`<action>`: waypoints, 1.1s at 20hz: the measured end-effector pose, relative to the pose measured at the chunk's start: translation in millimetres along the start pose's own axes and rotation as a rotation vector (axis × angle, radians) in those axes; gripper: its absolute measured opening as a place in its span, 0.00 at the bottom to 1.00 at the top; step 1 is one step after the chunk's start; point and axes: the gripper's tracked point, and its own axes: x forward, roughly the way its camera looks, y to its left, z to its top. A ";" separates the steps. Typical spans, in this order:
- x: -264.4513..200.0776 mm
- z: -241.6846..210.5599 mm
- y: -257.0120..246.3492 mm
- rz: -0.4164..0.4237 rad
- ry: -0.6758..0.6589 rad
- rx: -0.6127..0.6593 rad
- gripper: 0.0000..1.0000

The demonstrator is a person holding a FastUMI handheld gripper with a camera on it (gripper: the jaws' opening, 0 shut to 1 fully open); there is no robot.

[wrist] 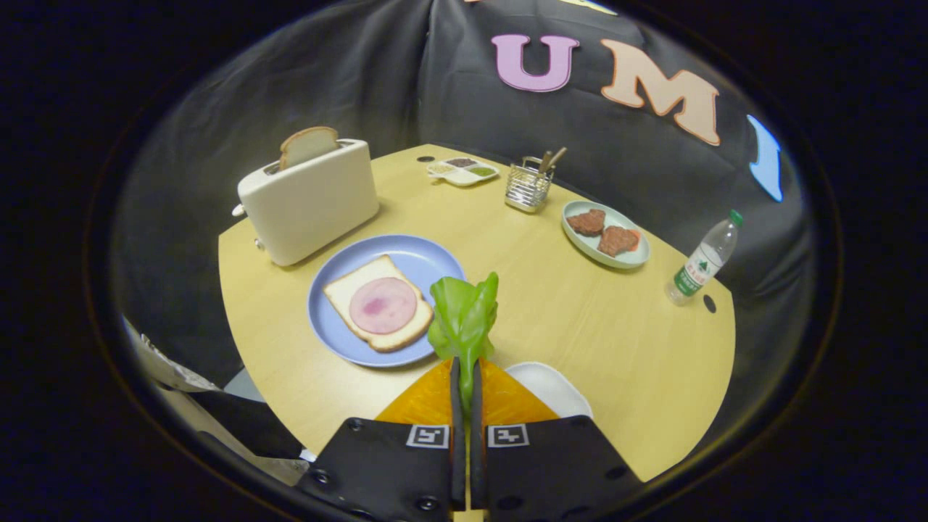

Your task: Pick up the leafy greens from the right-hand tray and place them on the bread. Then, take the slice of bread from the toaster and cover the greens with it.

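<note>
Green, crinkled leafy greens (464, 319) stand pinched in the hand-held gripper (465, 377).

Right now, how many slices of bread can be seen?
2: one slice standing in the toaster, one slice under ham on the blue plate. Gripper holds greens.

Plate (428, 257): sat on the table (522, 290), just ahead of the fingers.
Bread (362, 279): lay on the plate, a ham slice (383, 305) on top.
Toaster (308, 199): stood behind the plate, a bread slice (308, 145) sticking up in it.
Greens (464, 319): were pinched between the gripper (466, 370) fingers, beside the plate.
White tray (551, 384): lay under the fingers' right side.
Bottle (703, 261): stood far right.
</note>
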 end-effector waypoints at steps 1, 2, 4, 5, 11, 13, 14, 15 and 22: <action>0.1 2.9 5.2 0.012 0.000 -0.002 0.06; 3.7 4.4 13.4 0.031 0.005 -0.003 0.07; 6.7 13.1 22.9 0.044 -0.011 -0.029 0.09; 6.6 15.6 28.0 0.054 -0.014 -0.036 0.11; 19.7 34.2 51.3 0.089 -0.023 -0.050 0.12; 25.4 37.8 60.4 0.104 -0.019 -0.059 0.12; 28.0 40.1 65.5 0.111 -0.018 -0.065 0.12; 31.0 41.4 69.5 0.118 -0.015 -0.069 0.12; 48.2 50.0 94.1 0.155 -0.002 -0.097 0.12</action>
